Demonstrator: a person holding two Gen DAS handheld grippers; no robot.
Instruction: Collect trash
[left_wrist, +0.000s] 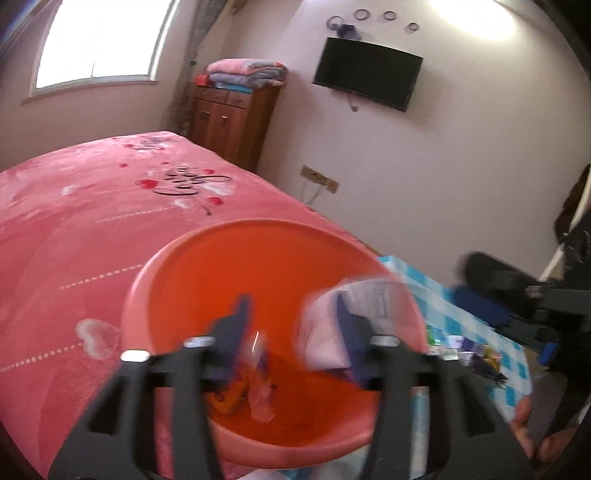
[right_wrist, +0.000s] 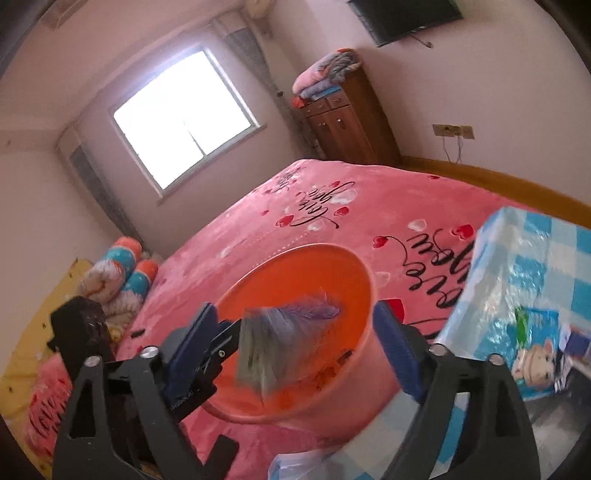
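An orange-red plastic basin (left_wrist: 258, 240) stands by the pink bed, with small wrappers (left_wrist: 258, 398) in its bottom. My left gripper (left_wrist: 295, 332) is open above the basin. A blurred pale wrapper (left_wrist: 325, 332) is in the air beside its right finger. In the right wrist view the basin (right_wrist: 362, 273) lies ahead. My right gripper (right_wrist: 299, 339) is open over it. A blurred grey-green wrapper (right_wrist: 258, 358) hangs between its fingers, touching neither, and a purple feather-like piece (right_wrist: 310, 310) lies inside the basin. The left gripper's black body (right_wrist: 85, 328) shows at the left.
A pink blanket covers the bed (left_wrist: 92, 221). A table with a blue checked cloth (right_wrist: 535, 258) holds a printed packet (right_wrist: 535, 350) and small litter (left_wrist: 472, 354). A wooden cabinet (left_wrist: 232, 122) and wall TV (left_wrist: 369, 74) stand behind. The other gripper (left_wrist: 517, 295) is at the right.
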